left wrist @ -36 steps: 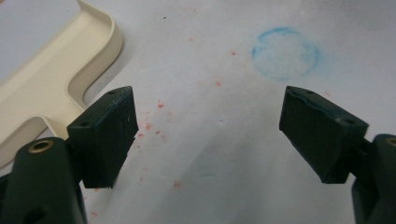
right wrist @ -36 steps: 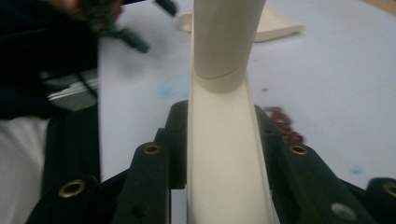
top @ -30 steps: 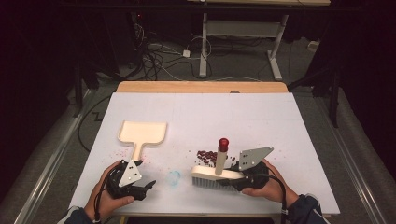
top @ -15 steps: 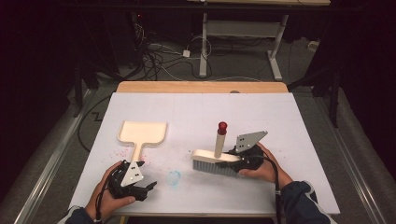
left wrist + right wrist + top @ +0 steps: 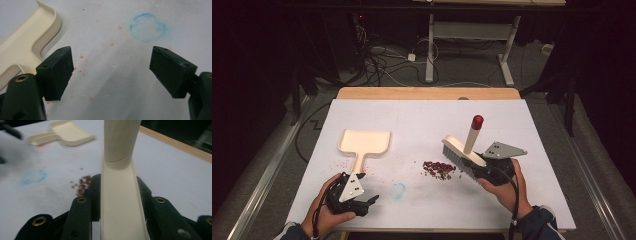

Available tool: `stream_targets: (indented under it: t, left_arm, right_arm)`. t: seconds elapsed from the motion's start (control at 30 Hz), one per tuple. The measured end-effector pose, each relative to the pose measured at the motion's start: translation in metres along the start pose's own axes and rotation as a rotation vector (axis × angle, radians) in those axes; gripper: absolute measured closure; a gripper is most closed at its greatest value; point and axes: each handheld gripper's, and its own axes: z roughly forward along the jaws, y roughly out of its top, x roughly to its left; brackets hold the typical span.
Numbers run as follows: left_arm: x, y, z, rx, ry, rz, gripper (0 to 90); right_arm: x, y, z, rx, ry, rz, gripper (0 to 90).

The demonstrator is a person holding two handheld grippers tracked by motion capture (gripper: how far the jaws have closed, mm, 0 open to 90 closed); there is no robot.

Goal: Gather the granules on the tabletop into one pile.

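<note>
The left claw rests at seven o'clock on the counter, jaws wide apart with nothing between them; the dustpan lies just beyond, at its eleven o'clock, handle pointing back toward that hand, pan empty; the little heap of dark red crumbs sits mid-counter; at four o'clock the right claw is clamped on the brush, whose bristles stand just right of the crumbs, so I'd judge the sweep runs toward nine o'clock.
</note>
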Motion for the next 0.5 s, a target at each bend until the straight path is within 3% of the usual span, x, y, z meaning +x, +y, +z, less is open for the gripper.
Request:
stream_targets:
  t: [0.03, 0.07, 0.1, 0.2, 0.23, 0.33, 0.4, 0.5]
  left_arm:
    - [0.0, 0.0, 0.0, 0.0, 0.001, 0.002, 18.5]
    - [0.0, 0.001, 0.0, -0.005, 0.007, 0.011, 18.5]
    - [0.0, 0.002, -0.001, -0.007, 0.008, 0.013, 18.5]
    - [0.0, 0.003, 0.0, -0.01, 0.007, 0.017, 18.5]
    - [-0.001, 0.003, 0.0, -0.01, 0.006, 0.018, 18.5]
    - [-0.001, 0.004, 0.001, -0.005, -0.003, 0.014, 18.5]
    - [-0.001, 0.004, 0.002, -0.005, -0.004, 0.014, 18.5]
    - [-0.001, 0.004, 0.002, -0.008, 0.003, 0.022, 18.5]
  right_arm:
    - [0.002, -0.003, 0.0, 0.01, -0.052, 0.014, 67.4]
    - [0.002, -0.003, 0.0, 0.01, -0.052, 0.014, 67.4]
    - [0.006, -0.011, 0.003, 0.02, -0.145, 0.088, 67.4]
    - [0.01, -0.022, 0.01, 0.053, -0.227, 0.15, 67.3]
    - [0.01, -0.022, 0.01, 0.053, -0.227, 0.15, 67.3]
    - [0.024, -0.024, 0.018, 0.053, -0.306, 0.138, 67.4]
    - [0.029, -0.022, 0.021, 0.052, -0.309, 0.137, 67.4]
    - [0.053, -0.016, 0.036, 0.06, -0.329, 0.114, 67.2]
